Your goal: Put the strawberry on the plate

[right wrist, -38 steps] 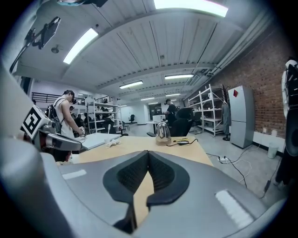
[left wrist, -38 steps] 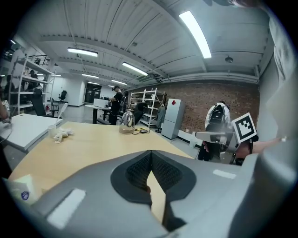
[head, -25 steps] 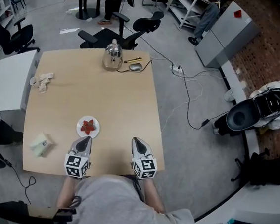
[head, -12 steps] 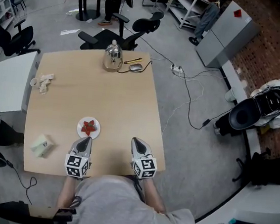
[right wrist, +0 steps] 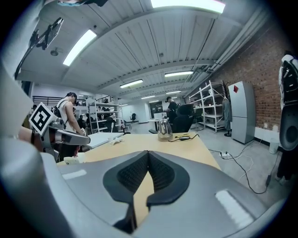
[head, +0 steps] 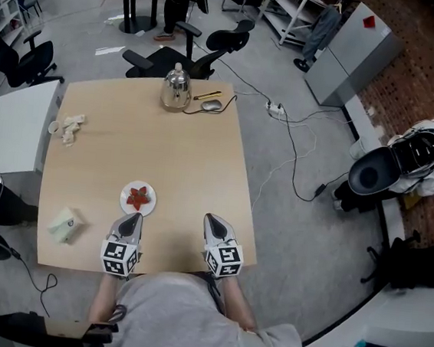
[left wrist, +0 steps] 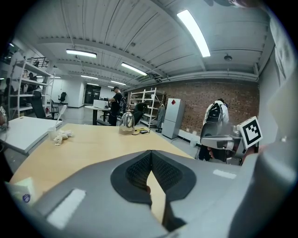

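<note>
The strawberry [head: 139, 196] lay on the white plate [head: 126, 199], just ahead of the left claw [head: 130, 219] on the surface [head: 181, 150]. Left claw and right claw [head: 213, 224] both had jaws together, empty. Placement judged complete; only withdrawal remained.

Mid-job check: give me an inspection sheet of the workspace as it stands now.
Surface: light wooden table, mostly bare.
Job's things: red strawberry lies on the small white round plate.
Clutter: shiny metal kettle, grey mouse, crumpled white tissue, pale green packet.
Grippers: left gripper and right gripper both shut, empty, at the near edge; left tip close to the plate.
Cables: black cord beside the kettle; more run across the floor to a white power strip.
Surroundings: black office chairs, grey cabinet.
</note>
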`<move>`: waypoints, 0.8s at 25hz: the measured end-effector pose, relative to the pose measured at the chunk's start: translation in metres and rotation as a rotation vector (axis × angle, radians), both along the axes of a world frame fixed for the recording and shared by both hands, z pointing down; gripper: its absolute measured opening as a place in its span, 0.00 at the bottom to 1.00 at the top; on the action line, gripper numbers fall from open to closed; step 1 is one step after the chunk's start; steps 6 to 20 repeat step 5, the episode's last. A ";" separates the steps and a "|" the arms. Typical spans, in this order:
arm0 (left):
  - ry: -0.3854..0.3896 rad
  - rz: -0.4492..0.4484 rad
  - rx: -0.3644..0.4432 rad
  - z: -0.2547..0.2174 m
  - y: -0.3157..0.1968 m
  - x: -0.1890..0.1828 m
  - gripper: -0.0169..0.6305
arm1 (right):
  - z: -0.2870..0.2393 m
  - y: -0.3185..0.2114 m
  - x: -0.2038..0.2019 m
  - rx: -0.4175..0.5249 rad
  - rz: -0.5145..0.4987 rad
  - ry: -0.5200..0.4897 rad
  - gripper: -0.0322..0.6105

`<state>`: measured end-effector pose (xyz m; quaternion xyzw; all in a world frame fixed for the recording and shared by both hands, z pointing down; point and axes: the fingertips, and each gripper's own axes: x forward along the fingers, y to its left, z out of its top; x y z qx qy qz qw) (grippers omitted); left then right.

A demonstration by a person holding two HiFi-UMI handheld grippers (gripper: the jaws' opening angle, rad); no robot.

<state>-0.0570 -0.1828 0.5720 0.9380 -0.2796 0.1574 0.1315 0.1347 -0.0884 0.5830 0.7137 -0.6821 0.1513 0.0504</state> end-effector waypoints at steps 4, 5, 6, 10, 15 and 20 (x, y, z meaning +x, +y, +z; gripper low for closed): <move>-0.002 -0.004 -0.002 0.002 0.000 -0.003 0.05 | 0.002 -0.001 -0.003 -0.004 -0.004 0.003 0.06; -0.002 -0.004 -0.003 0.002 0.000 -0.003 0.05 | 0.002 -0.001 -0.003 -0.006 -0.004 0.004 0.06; -0.002 -0.004 -0.003 0.002 0.000 -0.003 0.05 | 0.002 -0.001 -0.003 -0.006 -0.004 0.004 0.06; -0.002 -0.004 -0.003 0.002 0.000 -0.003 0.05 | 0.002 -0.001 -0.003 -0.006 -0.004 0.004 0.06; -0.002 -0.004 -0.003 0.002 0.000 -0.003 0.05 | 0.002 -0.001 -0.003 -0.006 -0.004 0.004 0.06; -0.002 -0.004 -0.003 0.002 0.000 -0.003 0.05 | 0.002 -0.001 -0.003 -0.006 -0.004 0.004 0.06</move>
